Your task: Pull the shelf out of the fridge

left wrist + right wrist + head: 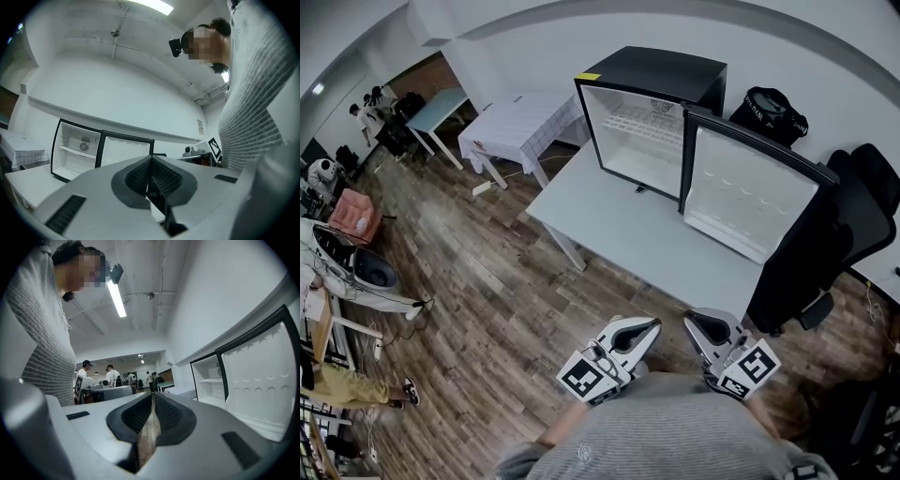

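1. Shelf [639,120]: a white wire rack lying level inside the open fridge [661,73], about halfway up the white cavity.
2. The black fridge stands on the far part of the pale counter [619,234]. Its door [750,192] is swung wide to the right, with the white inner face turned toward the person.
3. The left tool [645,330] is held low, close to the person's grey sweater and near the counter's front edge. Its jaws are pressed together with nothing between them.
4. The right tool [701,326] sits just beside the left one at the same height, pointing toward the fridge. Its jaws are also pressed together and hold nothing.
5. Both tools are well apart from the shelf, with the bare stretch of counter between them and the fridge.
6. In the left gripper view, the fridge lies ahead and to the left of the closed jaws, and the shelf shows as a thin white band across the cavity.
7. In the right gripper view, the open door fills the right side, and the cavity with the shelf lies just left of it, beyond the jaws.
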Motion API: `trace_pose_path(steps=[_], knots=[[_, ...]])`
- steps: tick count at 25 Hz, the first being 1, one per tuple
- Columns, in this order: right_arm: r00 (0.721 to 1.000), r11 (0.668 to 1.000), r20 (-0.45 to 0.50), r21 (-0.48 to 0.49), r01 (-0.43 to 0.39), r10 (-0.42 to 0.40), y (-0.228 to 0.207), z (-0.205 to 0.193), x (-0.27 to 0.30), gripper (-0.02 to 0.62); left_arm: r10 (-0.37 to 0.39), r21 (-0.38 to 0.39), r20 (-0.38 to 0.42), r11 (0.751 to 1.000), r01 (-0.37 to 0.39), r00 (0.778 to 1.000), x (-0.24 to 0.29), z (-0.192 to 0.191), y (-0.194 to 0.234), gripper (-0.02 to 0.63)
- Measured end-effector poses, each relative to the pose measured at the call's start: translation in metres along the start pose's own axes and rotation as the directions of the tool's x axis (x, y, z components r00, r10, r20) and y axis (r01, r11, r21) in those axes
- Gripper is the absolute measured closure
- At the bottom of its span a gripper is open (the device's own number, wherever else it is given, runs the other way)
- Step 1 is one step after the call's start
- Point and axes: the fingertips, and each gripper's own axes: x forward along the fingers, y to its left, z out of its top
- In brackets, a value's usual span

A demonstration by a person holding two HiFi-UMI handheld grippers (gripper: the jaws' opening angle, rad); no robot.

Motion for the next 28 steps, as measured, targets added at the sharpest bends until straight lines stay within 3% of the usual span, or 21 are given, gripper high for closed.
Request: trace_pose_path(steps=[11,22,28], knots=[[0.999,0.999,0.014,-0.011,0.050,-0.050,-0.040,0.009,0.047,0.580,-0.033,-0.013,0.001,0.999,0.033,0.999,0.020,-0.001,0.067,0.595],[0.993,0.993,0.014,-0.030,0.117,-0.117,-0.108,0.019,0.135,0.580,-0.064,-0.022,-0.044,0.998,0.063,0.997,0.040,-0.002,0.178,0.595],[0.985,0.984,0.011,-0.034,0.175,-0.175,-0.137,0.026,0.176,0.580,-0.119,-0.026,-0.018,0.993,0.119,0.993,0.055,0.010,0.231,0.595]])
